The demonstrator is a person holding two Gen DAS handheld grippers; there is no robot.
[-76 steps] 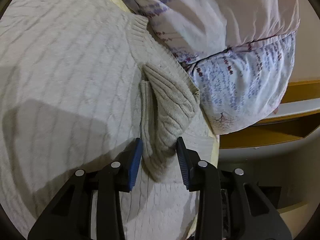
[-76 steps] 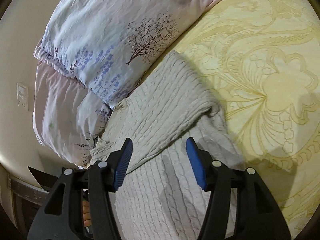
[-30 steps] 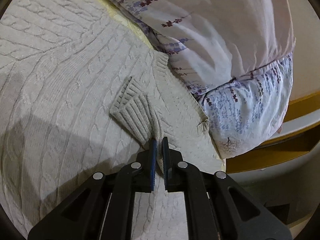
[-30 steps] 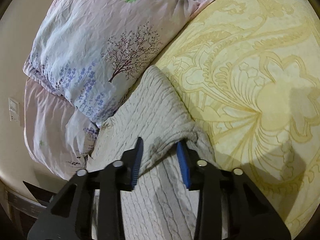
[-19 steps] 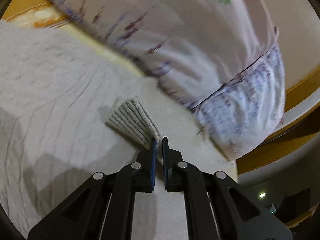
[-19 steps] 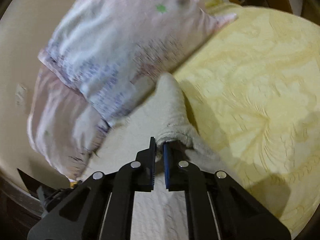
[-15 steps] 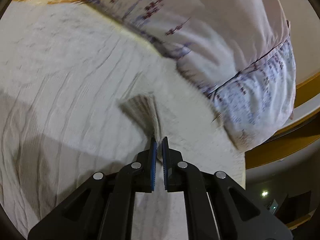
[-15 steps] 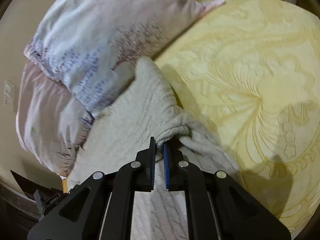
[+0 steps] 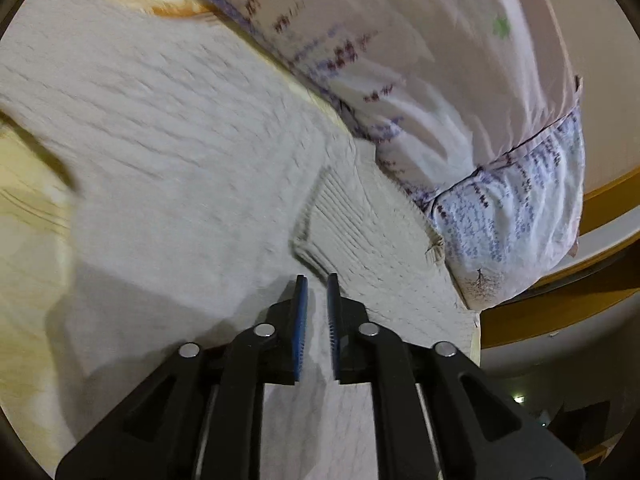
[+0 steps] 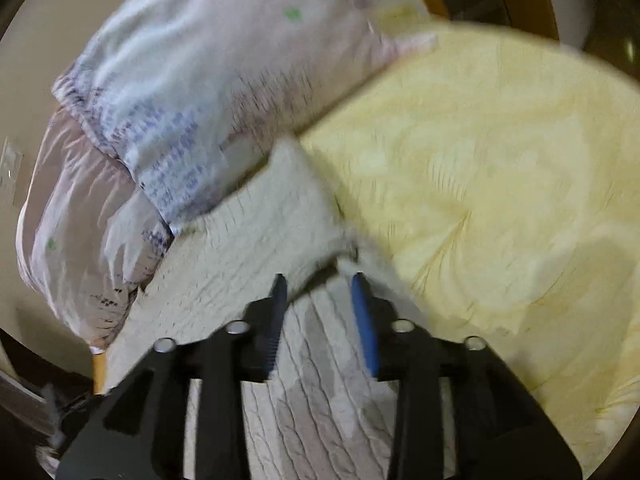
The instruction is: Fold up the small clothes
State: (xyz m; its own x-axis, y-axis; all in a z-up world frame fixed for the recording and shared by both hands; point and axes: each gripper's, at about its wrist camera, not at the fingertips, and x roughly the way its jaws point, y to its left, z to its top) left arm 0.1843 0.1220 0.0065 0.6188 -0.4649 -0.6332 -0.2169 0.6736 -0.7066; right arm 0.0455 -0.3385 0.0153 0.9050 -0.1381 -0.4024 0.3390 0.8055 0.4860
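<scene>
Bedroom, yellow bedspread (image 10: pixel 500 184), floral pillows (image 9: pixel 420 80), wooden bed frame (image 9: pixel 532 312)

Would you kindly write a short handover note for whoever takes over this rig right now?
Left gripper: jaws opening, nothing pinched; ribbed cuff lies just ahead on the sweater.
Right gripper: jaws opening, the folded sleeve lies loose between them.
Cream cable-knit sweater: flat on the yellow patterned bedspread, beside the floral pillows.
Done: both sleeves laid across the body.
Left: fold the body, tidy.
</scene>
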